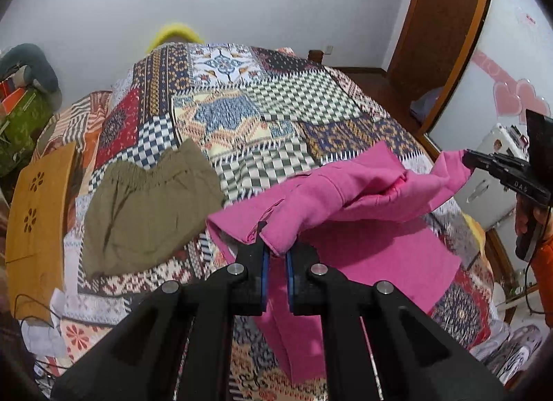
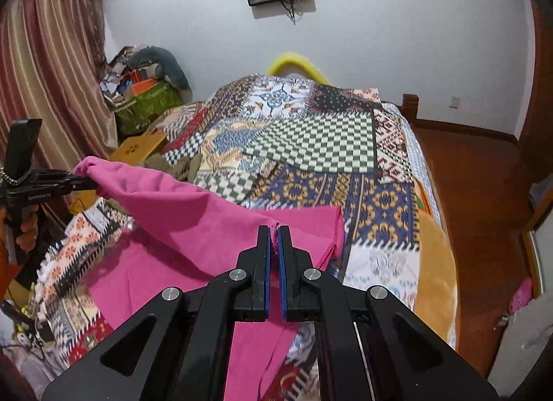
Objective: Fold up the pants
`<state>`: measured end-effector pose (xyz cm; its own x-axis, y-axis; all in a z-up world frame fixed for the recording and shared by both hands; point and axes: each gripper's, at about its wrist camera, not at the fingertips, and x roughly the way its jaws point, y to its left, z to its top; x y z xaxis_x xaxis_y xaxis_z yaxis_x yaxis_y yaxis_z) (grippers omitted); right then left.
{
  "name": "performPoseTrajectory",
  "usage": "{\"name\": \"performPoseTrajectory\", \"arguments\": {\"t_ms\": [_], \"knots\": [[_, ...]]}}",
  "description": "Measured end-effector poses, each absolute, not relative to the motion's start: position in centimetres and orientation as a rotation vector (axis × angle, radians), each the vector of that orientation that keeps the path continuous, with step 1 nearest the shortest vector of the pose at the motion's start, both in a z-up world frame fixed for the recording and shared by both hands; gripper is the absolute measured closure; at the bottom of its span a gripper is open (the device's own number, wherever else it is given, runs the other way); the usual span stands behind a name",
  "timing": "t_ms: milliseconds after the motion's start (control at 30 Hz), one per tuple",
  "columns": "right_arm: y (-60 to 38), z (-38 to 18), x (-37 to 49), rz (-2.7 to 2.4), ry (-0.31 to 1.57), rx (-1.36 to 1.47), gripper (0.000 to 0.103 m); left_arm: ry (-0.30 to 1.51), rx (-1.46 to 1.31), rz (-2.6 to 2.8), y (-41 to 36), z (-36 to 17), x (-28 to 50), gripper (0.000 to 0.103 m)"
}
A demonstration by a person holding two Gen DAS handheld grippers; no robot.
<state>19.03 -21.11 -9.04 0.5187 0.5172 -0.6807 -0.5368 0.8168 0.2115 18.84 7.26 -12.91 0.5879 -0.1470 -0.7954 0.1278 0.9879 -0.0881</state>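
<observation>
The pink pants hang lifted over the patchwork bedspread, with their lower part lying flat on the bed. My left gripper is shut on one end of the raised edge; it also shows in the right wrist view at far left. My right gripper is shut on the other end of the pants; it shows in the left wrist view at far right. The cloth sags between the two grippers.
Folded olive shorts lie on the bed to the left. A wooden board sits at the bed's left edge. Clutter and a green box stand by the curtain. Wooden floor lies right of the bed.
</observation>
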Motion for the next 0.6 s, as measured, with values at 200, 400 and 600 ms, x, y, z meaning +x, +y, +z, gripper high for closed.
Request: {"name": "performPoseTrajectory", "arguments": {"t_ms": [200, 400, 600], "knots": [[-21.0, -10.6, 17.1, 0.618, 0.842, -0.049, 0.1, 0.975, 0.039, -0.165, 6.3, -15.6, 16.2, 0.095], [-21.5, -12.6, 15.1, 0.61, 0.893, -0.049, 0.099, 1.021, 0.033, -0.163, 6.4, -18.1, 14.0, 0.095], [-21.7, -14.2, 13.5, 0.605, 0.951, -0.049, 0.099, 1.054, 0.016, -0.143, 6.8, -19.8, 12.7, 0.095]]}}
